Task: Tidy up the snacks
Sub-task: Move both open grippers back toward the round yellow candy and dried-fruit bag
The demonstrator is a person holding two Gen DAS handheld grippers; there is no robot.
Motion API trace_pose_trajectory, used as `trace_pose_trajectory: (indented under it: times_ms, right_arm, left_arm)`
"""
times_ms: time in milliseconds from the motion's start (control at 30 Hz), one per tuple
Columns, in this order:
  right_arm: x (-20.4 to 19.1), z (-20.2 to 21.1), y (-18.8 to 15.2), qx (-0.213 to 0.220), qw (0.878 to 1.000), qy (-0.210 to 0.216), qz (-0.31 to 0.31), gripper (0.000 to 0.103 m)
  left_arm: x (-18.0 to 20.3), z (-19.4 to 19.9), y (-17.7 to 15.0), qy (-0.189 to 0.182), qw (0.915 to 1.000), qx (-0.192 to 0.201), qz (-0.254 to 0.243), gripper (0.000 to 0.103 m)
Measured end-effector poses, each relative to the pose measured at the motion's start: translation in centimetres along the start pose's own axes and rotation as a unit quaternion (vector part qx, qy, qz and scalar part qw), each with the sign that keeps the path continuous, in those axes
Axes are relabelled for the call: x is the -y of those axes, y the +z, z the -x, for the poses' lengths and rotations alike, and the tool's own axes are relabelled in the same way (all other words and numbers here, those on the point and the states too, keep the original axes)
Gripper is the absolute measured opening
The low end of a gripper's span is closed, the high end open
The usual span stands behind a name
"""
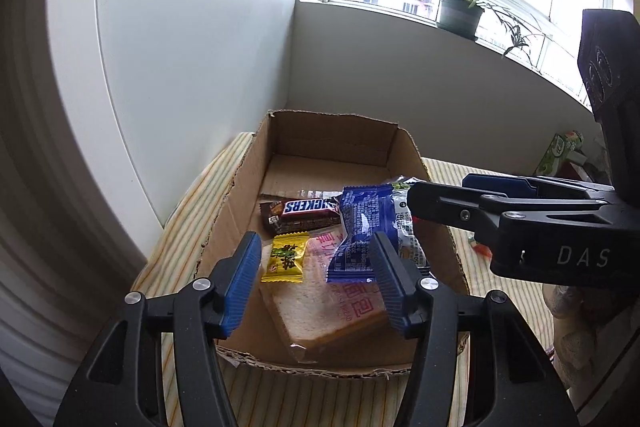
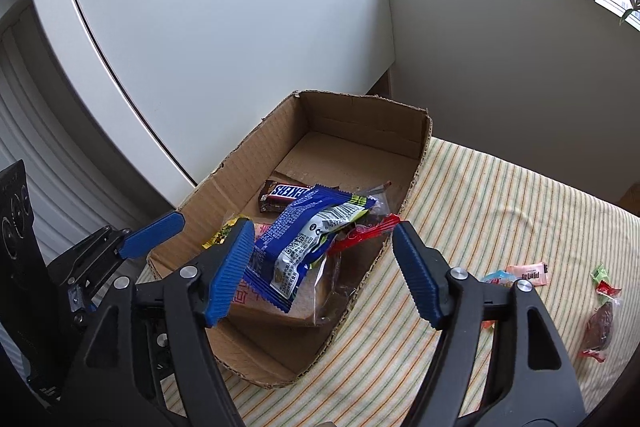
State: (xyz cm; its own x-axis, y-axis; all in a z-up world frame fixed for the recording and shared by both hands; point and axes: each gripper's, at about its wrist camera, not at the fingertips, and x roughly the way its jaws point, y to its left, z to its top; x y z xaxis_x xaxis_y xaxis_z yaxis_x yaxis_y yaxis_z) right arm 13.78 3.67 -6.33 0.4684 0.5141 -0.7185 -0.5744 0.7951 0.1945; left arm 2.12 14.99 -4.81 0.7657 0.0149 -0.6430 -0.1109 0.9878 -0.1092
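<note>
- The left gripper (image 1: pixel 316 283) hangs over the near end of the cardboard box (image 1: pixel 240 195), jaws apart, holding nothing; a yellow candy (image 1: pixel 285 259) lies just below them.
- The right gripper (image 2: pixel 320 271) hovers at the box's right edge, jaws spread, empty.
- Between and beyond its pads a blue packet (image 2: pixel 298 227) and a red wrapper (image 2: pixel 362 233) rest on a bagged bread slice (image 1: pixel 332 303); a Snickers bar (image 1: pixel 302 215) lies further in.
- Judgement: both snacks look freshly dropped in.
- About 4 small sweets (image 2: pixel 528 273) remain on the striped cloth (image 2: pixel 480 195), right of the box.
- Next move likely needs the right gripper to swing there and close on 1.
</note>
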Motion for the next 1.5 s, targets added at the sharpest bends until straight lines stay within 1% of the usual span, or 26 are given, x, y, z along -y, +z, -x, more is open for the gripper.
trace_pose_trajectory:
  times_ms: [200,367,500,600,767,967,1167,1300,1367,1400,1500]
  right_arm:
    - [2.4,1.6,-0.8,0.006,1.000,-0.021,-0.005,0.074]
    - [5.9,3.8,-1.7,0.014,0.998,-0.050,-0.020,0.074]
    - [9.3,4.9,-2.5,0.011,0.997,-0.067,-0.046,0.074]
    - [11.5,5.9,-3.2,0.013,0.995,-0.083,-0.062,0.074]
    - [14.8,7.3,-4.3,0.015,0.990,-0.119,-0.078,0.074]
    - [18.3,7.9,-6.0,0.009,0.984,-0.149,-0.102,0.074]
    - [20.7,8.0,-8.5,-0.002,0.981,-0.157,-0.115,0.074]
    - [22.0,7.1,-9.8,-0.019,0.981,-0.142,-0.133,0.074]
    - [22.5,6.8,-10.2,-0.024,0.980,-0.140,-0.140,0.074]
    - [22.8,6.7,-10.3,-0.026,0.979,-0.140,-0.142,0.074]
    - [23.1,5.9,-10.6,-0.038,0.980,-0.132,-0.145,0.074]
  left_arm:
    - [1.6,0.3,0.1,-0.012,0.9999,0.003,-0.010,0.055]
    - [3.8,0.3,0.0,-0.024,0.9994,0.004,-0.026,0.055]
    - [6.4,0.0,0.0,-0.037,0.9981,0.000,-0.049,0.055]
    - [8.6,-0.3,-0.3,-0.047,0.9967,-0.005,-0.065,0.055]
    - [11.8,-1.4,-0.7,-0.066,0.9937,-0.022,-0.088,0.055]
    - [15.6,-3.9,-0.8,-0.076,0.9892,-0.050,-0.115,0.056]
    - [17.9,-6.4,-1.1,-0.072,0.9867,-0.070,-0.128,0.055]
    - [18.7,-8.1,-1.3,-0.062,0.9854,-0.085,-0.134,0.055]
    - [18.8,-8.8,-1.3,-0.058,0.9858,-0.091,-0.129,0.055]
    - [18.9,-9.0,-1.2,-0.056,0.9860,-0.092,-0.128,0.055]
    - [18.7,-9.7,-1.1,-0.052,0.9861,-0.095,-0.126,0.048]
